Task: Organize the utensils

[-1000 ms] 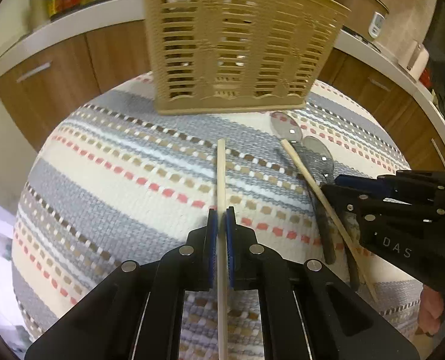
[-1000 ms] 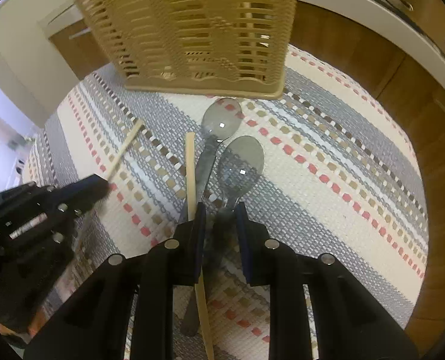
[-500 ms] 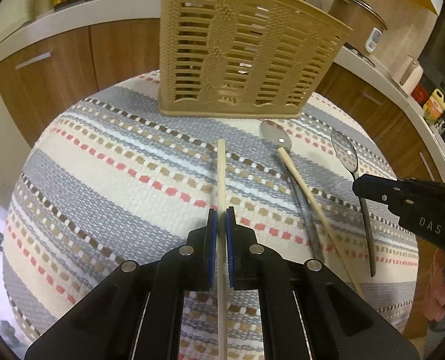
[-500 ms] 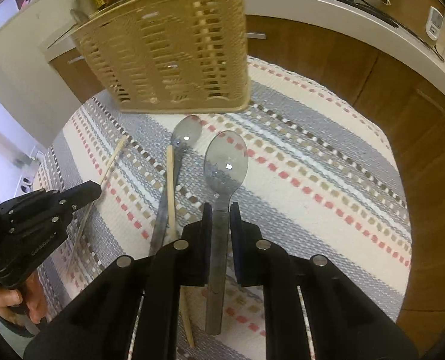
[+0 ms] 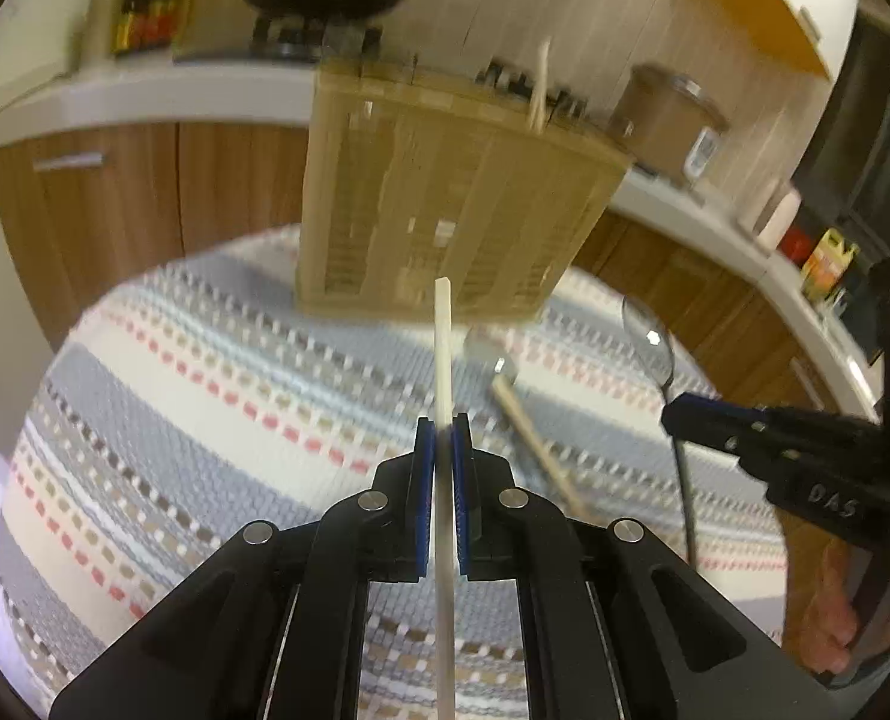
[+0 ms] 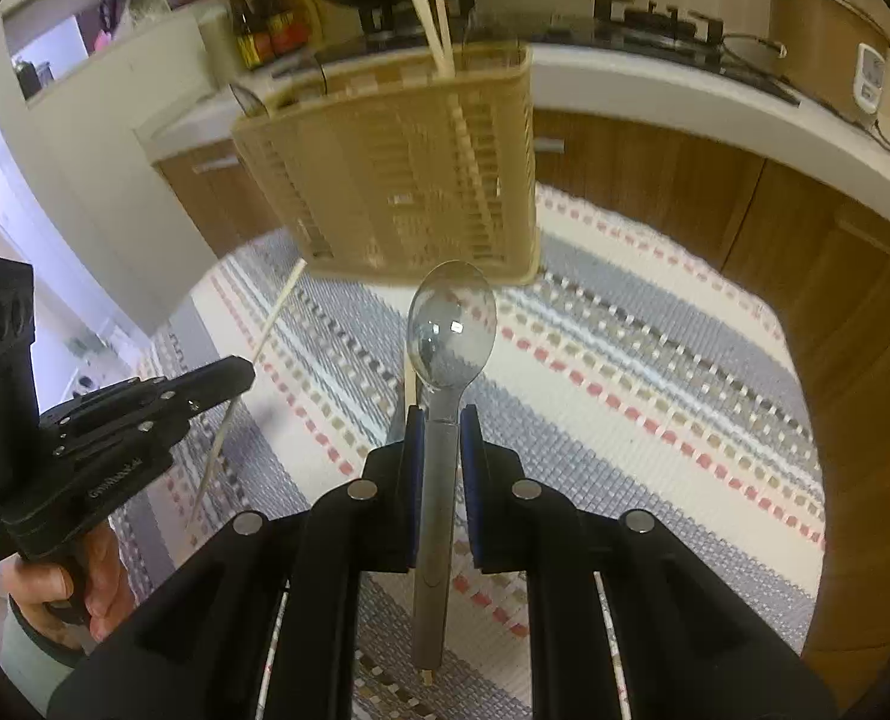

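My left gripper (image 5: 443, 429) is shut on a pale wooden chopstick (image 5: 443, 354) and holds it above the striped tablecloth (image 5: 204, 396), pointing at the tan slatted utensil basket (image 5: 445, 204). My right gripper (image 6: 441, 420) is shut on the handle of a metal spoon (image 6: 451, 330), lifted off the cloth, bowl toward the basket (image 6: 396, 174). Two chopsticks (image 6: 435, 24) stand in the basket. Another spoon (image 5: 484, 348) and a chopstick (image 5: 535, 438) lie on the cloth between the grippers. The left gripper (image 6: 228, 375) and its chopstick (image 6: 264, 336) show in the right wrist view; the right gripper (image 5: 676, 414) and its spoon (image 5: 649, 339) show in the left wrist view.
The round table's edge curves close on both sides. Behind it runs a white counter (image 6: 685, 84) with wooden cabinets (image 5: 114, 198), a stove (image 6: 655, 18), bottles (image 6: 264, 24) and a rice cooker (image 6: 823, 30).
Both grippers have risen from the cloth. The right gripper closed on the spoon's handle and lifted it; the left lifted its chopstick. Both now sit higher, facing the basket.
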### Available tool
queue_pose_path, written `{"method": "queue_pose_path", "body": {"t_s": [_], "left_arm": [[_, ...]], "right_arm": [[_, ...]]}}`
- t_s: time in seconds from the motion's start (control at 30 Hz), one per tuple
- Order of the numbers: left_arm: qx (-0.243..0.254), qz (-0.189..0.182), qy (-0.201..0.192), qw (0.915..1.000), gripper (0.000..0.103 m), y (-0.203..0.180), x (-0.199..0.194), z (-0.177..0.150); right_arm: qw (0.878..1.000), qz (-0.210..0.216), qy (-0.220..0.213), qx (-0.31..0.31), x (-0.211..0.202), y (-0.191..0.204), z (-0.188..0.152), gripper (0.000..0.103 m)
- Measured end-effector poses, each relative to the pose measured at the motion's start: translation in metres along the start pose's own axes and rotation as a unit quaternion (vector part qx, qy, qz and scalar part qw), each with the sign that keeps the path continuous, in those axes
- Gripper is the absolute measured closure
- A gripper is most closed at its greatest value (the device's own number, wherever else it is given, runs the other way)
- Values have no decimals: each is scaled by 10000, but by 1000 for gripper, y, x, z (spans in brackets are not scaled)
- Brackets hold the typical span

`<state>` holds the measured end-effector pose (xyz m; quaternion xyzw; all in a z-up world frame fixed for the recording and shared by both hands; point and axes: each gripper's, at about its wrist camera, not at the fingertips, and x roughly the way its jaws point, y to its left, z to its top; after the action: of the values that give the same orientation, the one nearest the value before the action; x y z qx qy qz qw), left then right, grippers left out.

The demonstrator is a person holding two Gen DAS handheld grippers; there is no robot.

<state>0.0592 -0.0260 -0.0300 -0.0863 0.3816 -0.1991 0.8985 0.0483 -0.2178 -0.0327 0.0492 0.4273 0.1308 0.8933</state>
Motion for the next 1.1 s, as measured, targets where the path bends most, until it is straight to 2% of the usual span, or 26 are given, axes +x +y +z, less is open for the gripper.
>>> {"method": "queue_pose_path", "body": {"t_s": [0.17,0.23,0.3,0.37,0.47,0.5,0.6,0.63,0.7,0.73,0.83,0.87,1.1], "left_arm": [[-49,-149,-284,9995,99,-6,-16,9],[-29,-61,-28,10000,99,-9,-11,9],[0,247,497,9985,99,-11,4,6],[58,444,1191,9919,99,-8,25,0],[374,823,1627,9825,99,-6,42,-7],[465,886,1806,9785,98,-7,47,-8],[641,912,1973,9740,97,-12,53,-7],[693,887,2040,9725,93,-13,55,-5],[729,769,2162,9706,66,-17,59,4],[742,724,2150,9711,65,-17,60,8],[731,662,2198,9705,66,-18,72,22],[725,652,2231,9699,70,-17,76,25],[1265,1002,2476,9553,82,-29,104,35]], "right_arm": [[10000,-17,-57,-73,-6,2,0,93],[9999,-113,51,-45,-1,-1,1,93],[9994,-243,246,25,8,-4,1,93],[9977,-311,585,113,23,-12,0,93],[9939,-369,1028,175,42,-24,-1,93],[9928,-366,1121,187,47,-27,0,93],[9887,-291,1453,214,62,-35,1,93],[9875,-259,1539,211,65,-37,1,93],[9851,-191,1699,192,71,-39,0,92],[9852,-168,1696,185,71,-40,2,92],[9834,-124,1798,209,71,-42,5,92],[9829,-104,1825,240,71,-43,8,92],[9776,-278,2085,25,84,-38,21,92]]}}
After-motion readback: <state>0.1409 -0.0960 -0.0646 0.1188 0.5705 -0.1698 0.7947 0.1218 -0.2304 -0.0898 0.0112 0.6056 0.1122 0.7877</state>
